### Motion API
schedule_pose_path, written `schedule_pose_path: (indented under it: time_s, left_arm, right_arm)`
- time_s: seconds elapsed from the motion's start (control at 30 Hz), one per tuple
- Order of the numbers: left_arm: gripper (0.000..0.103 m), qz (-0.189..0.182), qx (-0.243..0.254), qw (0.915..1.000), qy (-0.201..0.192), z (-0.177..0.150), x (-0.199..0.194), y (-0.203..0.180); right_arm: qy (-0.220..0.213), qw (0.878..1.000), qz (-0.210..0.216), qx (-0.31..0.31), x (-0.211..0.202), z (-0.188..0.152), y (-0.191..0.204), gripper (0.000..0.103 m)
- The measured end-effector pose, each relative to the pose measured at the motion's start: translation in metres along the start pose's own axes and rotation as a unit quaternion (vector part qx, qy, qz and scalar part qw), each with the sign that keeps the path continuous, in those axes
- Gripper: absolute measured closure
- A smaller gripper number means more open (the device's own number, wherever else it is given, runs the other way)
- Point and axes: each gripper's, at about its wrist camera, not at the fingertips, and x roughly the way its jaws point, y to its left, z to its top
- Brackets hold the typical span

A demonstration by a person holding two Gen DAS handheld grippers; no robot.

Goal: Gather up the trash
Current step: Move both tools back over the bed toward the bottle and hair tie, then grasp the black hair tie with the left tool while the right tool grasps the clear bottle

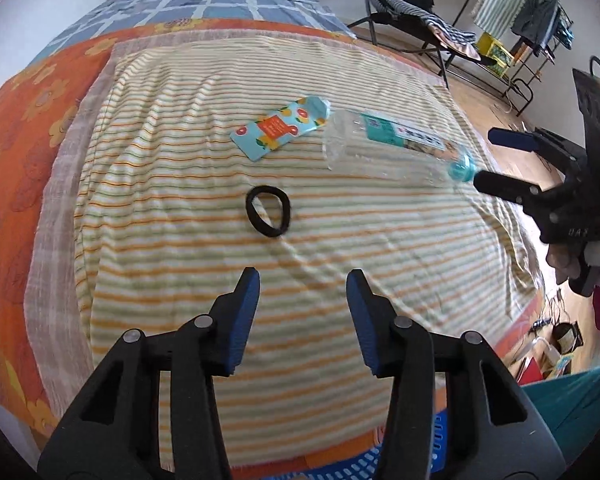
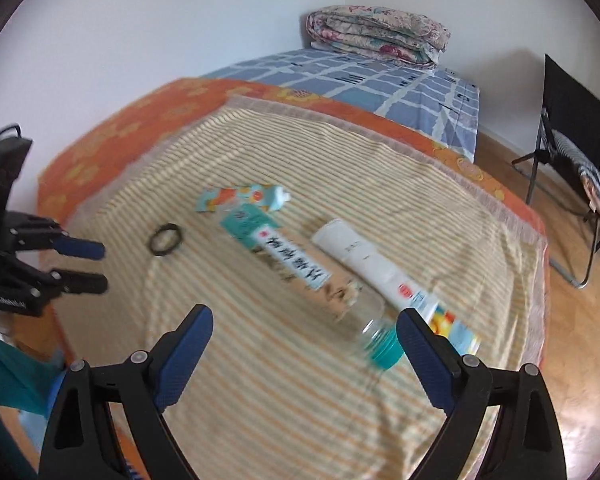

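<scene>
Hovering above a striped cloth [image 1: 300, 240] spread over a bed, the left gripper [image 1: 303, 292] has its two blue-padded fingers spread apart with nothing between them. Ahead of it on the cloth lies a black hair tie [image 1: 269, 211], a loose ring lying flat. Beyond that, a flattened blue and orange tube [image 1: 282, 126] lies at a slant, and just to its right a clear plastic bottle [image 1: 384, 144] lies on its side, its teal cap [image 1: 462, 168] pointing toward the right gripper [image 1: 488, 158].

Seen from the right wrist, the right gripper [image 2: 304, 334] is also spread wide and holds nothing. The bottle [image 2: 296, 264] lies diagonally in front of it, with the cap [image 2: 384, 350] close beside the right finger, though blur hides whether they touch. A white tube [image 2: 380, 268] lies alongside the bottle on its right. The left gripper [image 2: 100, 264] shows at the left edge.

At the far end of the bed sits a folded quilt [image 2: 376, 36], and a black folding chair [image 2: 572, 184] stands on the wooden floor to the right.
</scene>
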Motion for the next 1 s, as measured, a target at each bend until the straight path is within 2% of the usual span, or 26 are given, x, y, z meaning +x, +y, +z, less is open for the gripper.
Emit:
schedule_pose_path:
  time_s: [0.03, 0.07, 0.27, 0.4, 0.43, 0.47, 0.6, 0.7, 0.83, 0.93, 1.0]
  left_arm:
    - [0.068, -0.001, -0.005, 1.0000, 0.003, 0.003, 0.004, 0.003]
    - [0.072, -0.002, -0.011, 0.9999, 0.006, 0.006, 0.008, 0.007]
    - [0.072, 0.003, -0.039, 0.9992, 0.006, 0.023, 0.024, 0.024]
    - [0.072, 0.008, -0.036, 0.9993, 0.010, 0.029, 0.035, 0.025]
    - [0.073, 0.010, -0.034, 0.9993, 0.013, 0.030, 0.038, 0.024]
    - [0.081, 0.011, -0.033, 0.9993, 0.016, 0.031, 0.042, 0.024]
    - [0.083, 0.010, -0.032, 0.9992, 0.020, 0.035, 0.051, 0.023]
    - [0.091, 0.023, -0.019, 0.9994, 0.016, 0.038, 0.054, 0.020]
    - [0.097, 0.028, -0.015, 0.9994, 0.012, 0.040, 0.058, 0.020]
    - [0.098, 0.025, -0.015, 0.9995, 0.010, 0.042, 0.058, 0.022]
    - [0.099, 0.027, -0.012, 0.9995, 0.008, 0.040, 0.057, 0.023]
  right_arm:
    - [0.002, 1.000, -0.002, -0.007, 0.003, 0.001, 0.000, 0.008]
    - [0.005, 1.000, -0.005, -0.015, 0.007, 0.002, 0.001, 0.008]
    - [0.007, 0.997, -0.037, -0.074, 0.026, 0.008, 0.012, 0.008]
    - [0.008, 0.994, -0.051, -0.093, 0.038, 0.013, 0.019, 0.008]
    - [0.007, 0.993, -0.057, -0.100, 0.041, 0.015, 0.021, 0.008]
    - [0.007, 0.993, -0.060, -0.106, 0.044, 0.016, 0.023, 0.008]
    - [0.008, 0.991, -0.062, -0.120, 0.055, 0.021, 0.029, 0.008]
    - [0.014, 0.988, -0.071, -0.137, 0.064, 0.021, 0.036, 0.008]
    - [0.020, 0.977, -0.105, -0.182, 0.079, 0.016, 0.050, 0.009]
    - [0.030, 0.971, -0.124, -0.204, 0.090, 0.010, 0.057, 0.016]
    - [0.023, 0.971, -0.119, -0.205, 0.088, 0.010, 0.058, 0.028]
